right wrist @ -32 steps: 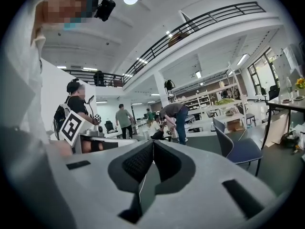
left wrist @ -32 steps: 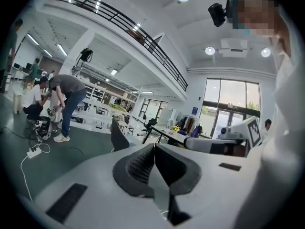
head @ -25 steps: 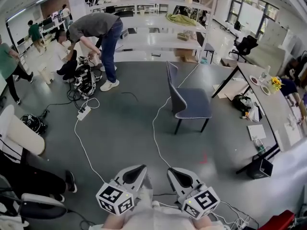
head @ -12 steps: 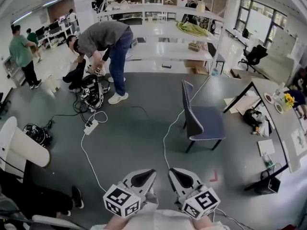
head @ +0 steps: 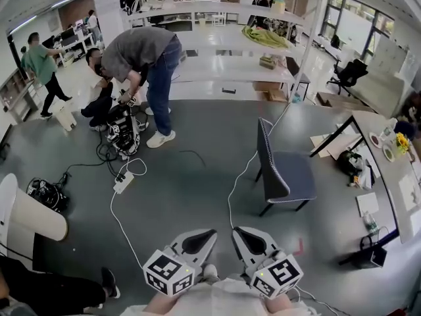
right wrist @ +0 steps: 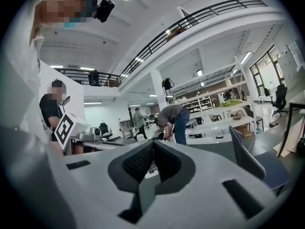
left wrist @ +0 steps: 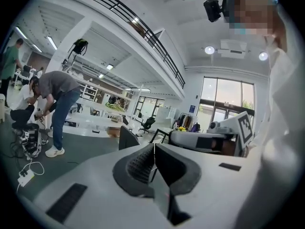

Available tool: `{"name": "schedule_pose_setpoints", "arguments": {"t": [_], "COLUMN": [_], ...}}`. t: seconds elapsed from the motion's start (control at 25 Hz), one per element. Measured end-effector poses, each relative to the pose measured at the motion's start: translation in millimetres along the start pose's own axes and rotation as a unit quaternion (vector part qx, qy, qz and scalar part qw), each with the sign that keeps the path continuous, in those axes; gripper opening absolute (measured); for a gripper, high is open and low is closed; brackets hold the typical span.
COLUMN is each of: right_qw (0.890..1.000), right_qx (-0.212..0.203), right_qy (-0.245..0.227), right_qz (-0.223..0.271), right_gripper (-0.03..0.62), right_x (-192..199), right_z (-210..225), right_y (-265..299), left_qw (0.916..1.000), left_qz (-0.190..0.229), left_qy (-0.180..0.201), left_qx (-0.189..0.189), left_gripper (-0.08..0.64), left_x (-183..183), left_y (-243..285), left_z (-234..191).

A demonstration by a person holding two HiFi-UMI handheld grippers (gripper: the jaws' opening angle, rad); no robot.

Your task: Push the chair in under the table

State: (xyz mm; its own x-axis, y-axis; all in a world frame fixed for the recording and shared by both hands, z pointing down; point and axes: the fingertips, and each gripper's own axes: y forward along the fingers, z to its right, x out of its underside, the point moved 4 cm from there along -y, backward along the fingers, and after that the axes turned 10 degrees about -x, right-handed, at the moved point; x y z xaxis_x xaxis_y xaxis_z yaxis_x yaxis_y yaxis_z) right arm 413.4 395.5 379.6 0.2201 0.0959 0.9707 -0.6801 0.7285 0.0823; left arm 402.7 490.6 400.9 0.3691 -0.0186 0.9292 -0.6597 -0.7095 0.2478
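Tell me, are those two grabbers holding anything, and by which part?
Nothing is held. The left gripper and right gripper are both shut and empty; the chair stands apart, untouched.

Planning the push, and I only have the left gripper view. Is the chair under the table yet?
Observer: No. The head view shows the chair standing on open floor, apart from the table, with its seat side toward it.
Operator: Anything on the floor near it?
Observer: Yes, a white cable runs along the floor on the backrest side of the chair, between you and it.
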Motion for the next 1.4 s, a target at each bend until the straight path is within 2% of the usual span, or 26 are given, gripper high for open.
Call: {"name": "schedule_pose_setpoints", "arguments": {"t": [0.32,0.48,0.76,1.08,1.4], "right_qw": [1.000,1.000,1.000,1.000,1.000], "right_qx": [0.002,0.007,0.011,0.009,0.011], "right_qy": [0.008,0.011,0.007,-0.003,-0.004], "right_qz": [-0.022,-0.022,-0.013,-0.010,-0.004], "right_gripper": [0.003,0.003,0.003,0.003,0.003], "right_x": [8,3,-19,-59,-82], "right_z": [26,54,119,213,308], "right_y": [34,50,99,153,190], "left_qw": [0.9995,0.9995,0.9997,1.0000,1.0000], "left_qz": [-0.016,-0.018,-0.013,-0.003,-0.007], "left_qy": [-0.025,-0.025,-0.020,-0.009,-0.001], "left_qx": [0.004,0.002,-0.001,0.000,0.001], "left_gripper": [0.015,0.016,0.016,0.015,0.016], "left_x": [9,-2,-33,-88,-119], "left_y": [25,48,106,198,290], "left_z": [-32,-50,-100,-150,-189]}}
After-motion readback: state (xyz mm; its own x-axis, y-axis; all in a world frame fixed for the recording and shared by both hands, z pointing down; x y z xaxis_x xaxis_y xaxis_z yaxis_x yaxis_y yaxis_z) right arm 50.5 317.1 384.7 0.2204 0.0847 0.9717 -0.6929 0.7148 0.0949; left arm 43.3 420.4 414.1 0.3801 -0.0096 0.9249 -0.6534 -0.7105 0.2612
